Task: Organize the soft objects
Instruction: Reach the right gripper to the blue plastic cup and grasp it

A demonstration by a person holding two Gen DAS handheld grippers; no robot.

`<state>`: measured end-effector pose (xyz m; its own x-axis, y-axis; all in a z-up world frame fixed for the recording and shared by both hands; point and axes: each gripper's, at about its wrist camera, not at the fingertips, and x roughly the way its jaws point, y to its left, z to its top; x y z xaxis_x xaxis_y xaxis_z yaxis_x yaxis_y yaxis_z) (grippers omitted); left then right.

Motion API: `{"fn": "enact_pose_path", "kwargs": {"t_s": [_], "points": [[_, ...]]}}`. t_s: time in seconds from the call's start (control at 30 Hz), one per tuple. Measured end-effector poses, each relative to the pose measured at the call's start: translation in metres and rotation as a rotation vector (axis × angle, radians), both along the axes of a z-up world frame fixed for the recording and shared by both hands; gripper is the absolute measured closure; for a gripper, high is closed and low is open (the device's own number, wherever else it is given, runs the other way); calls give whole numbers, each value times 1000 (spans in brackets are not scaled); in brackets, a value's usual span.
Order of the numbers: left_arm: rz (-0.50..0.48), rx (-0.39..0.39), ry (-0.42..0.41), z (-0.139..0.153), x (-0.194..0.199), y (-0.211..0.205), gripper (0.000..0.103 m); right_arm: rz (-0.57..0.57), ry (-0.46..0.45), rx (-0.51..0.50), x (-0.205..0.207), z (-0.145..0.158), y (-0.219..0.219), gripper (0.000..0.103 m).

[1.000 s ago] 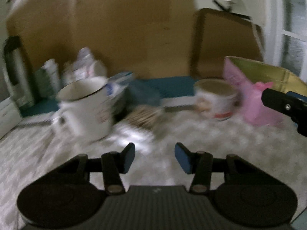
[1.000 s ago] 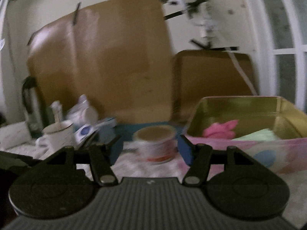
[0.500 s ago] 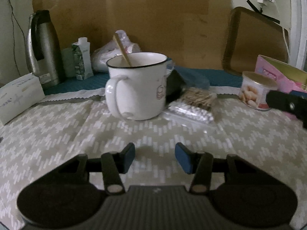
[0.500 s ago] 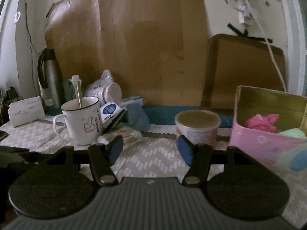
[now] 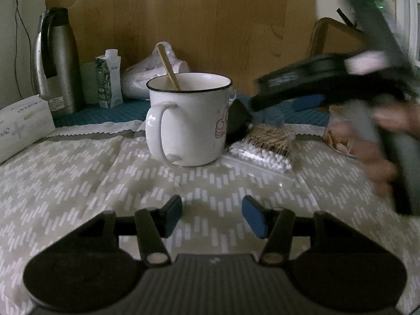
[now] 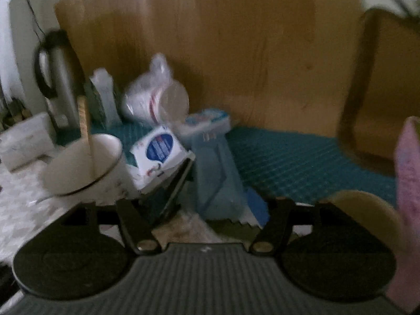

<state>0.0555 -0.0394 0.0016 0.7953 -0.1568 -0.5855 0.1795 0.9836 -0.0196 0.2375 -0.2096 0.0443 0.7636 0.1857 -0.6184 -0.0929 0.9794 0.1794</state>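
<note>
The bag of cotton swabs [image 5: 262,152] is seen lying flat on the patterned tablecloth [image 5: 78,183], just to the right of the white mug [image 5: 187,126], with its near corner beside the mug's base. Nearer than the mug, the left gripper [image 5: 211,215] is held low over the cloth with its blue pads apart and nothing between them. A wooden stick [image 5: 168,65] is leaned inside the mug.

To the right of the mug, the right gripper [image 6: 202,207] is shown blurred, gripped by a hand [image 5: 380,157]. Its jaws have just been opening, and nothing is caught between them. Just beyond its fingers, behind and to the right of the mug, a soft pale-blue pack [image 6: 215,173] is propped up, with a white-and-blue box [image 6: 157,155] leaned between it and the mug. Farther right of the mug, a round tin [image 6: 367,210] and the edge of a pink box [image 6: 409,173] can be made out.

Behind the mug and to its left, a carton [image 5: 109,81] and a steel flask [image 5: 56,60] are stood on a teal mat [image 6: 302,162]. A white plastic bag [image 5: 147,78] is set behind the mug, against a sheet of cardboard [image 5: 210,26].
</note>
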Motion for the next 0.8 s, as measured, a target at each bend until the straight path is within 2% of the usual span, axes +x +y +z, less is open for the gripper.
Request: {"fn": "enact_pose_path", "kwargs": {"t_s": [0.07,0.23,0.47,0.57,0.63,0.8], "points": [[0,9,-1,-1,0,-1,51,-12,57,18,22,-12,0,22],[-7,9,-2,-1,2,1,51,-51,119,101,37,-24,-13,24],[-16,4,0,0,3,2,49,-32,39,79,16,-11,-16,24],[-15,4,0,0,2,2,49,-2,45,-2,10,-14,-7,24],[-15,4,0,0,3,2,49,16,63,-45,20,-18,-5,25],[-17,4,0,0,4,2,49,0,84,20,28,-23,-9,25]]}}
